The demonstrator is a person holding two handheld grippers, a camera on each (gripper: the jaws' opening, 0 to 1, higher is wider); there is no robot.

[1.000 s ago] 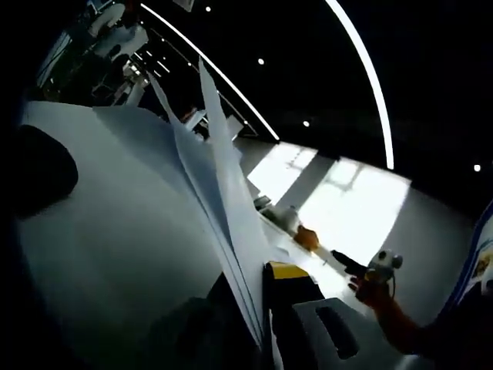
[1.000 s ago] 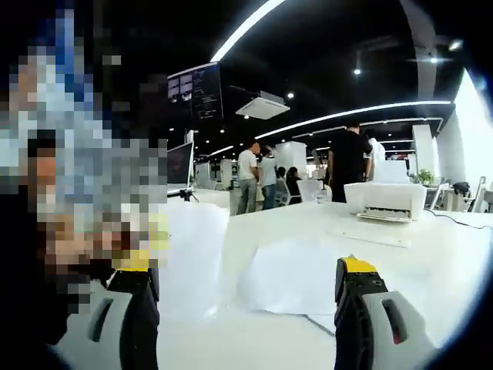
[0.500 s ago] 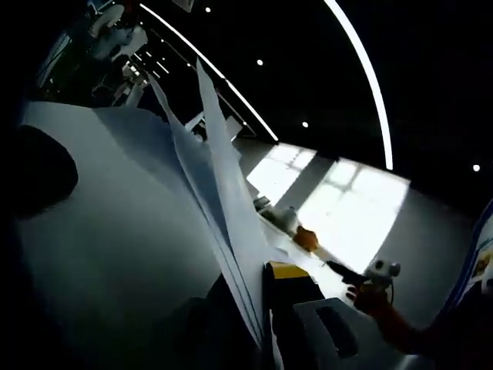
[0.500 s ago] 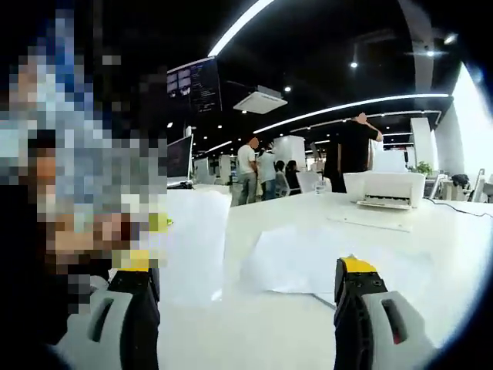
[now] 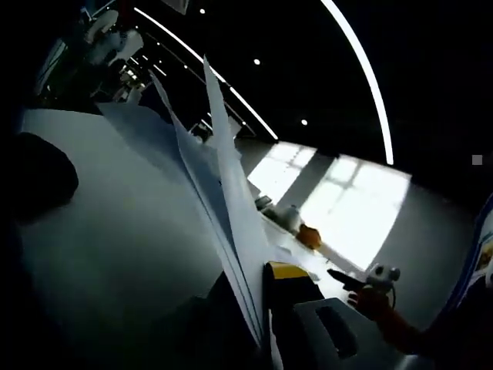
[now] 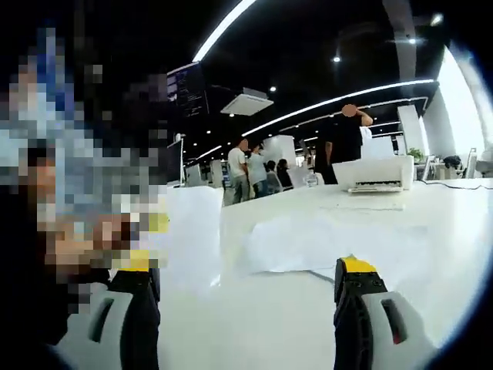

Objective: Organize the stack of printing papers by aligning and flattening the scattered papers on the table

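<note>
A stack of white printing papers (image 5: 154, 223) stands on edge between my left gripper's jaws, its top corners fanned apart. My left gripper (image 5: 256, 284) is shut on the papers; its yellow-tipped right jaw shows, and the sheets hide the other jaw. In the right gripper view the same held sheets (image 6: 190, 235) rise at the left. A loose, slightly crumpled sheet (image 6: 308, 243) lies flat on the white table (image 6: 431, 231), ahead of my right gripper (image 6: 248, 266). That gripper is open, low over the table, with nothing between its jaws. My right gripper (image 5: 371, 277) also appears in the left gripper view, held by a hand.
A white printer (image 6: 376, 174) sits at the table's far right with a flat sheet (image 6: 362, 206) in front of it. Several people (image 6: 250, 168) stand beyond the table, and a monitor (image 6: 179, 160) stands at the left. A small orange object (image 5: 308, 235) rests past the papers.
The right gripper view has dipped and come a little closer to the table. The stack in my left gripper has shifted slightly, still held. Both grippers keep their state.
</note>
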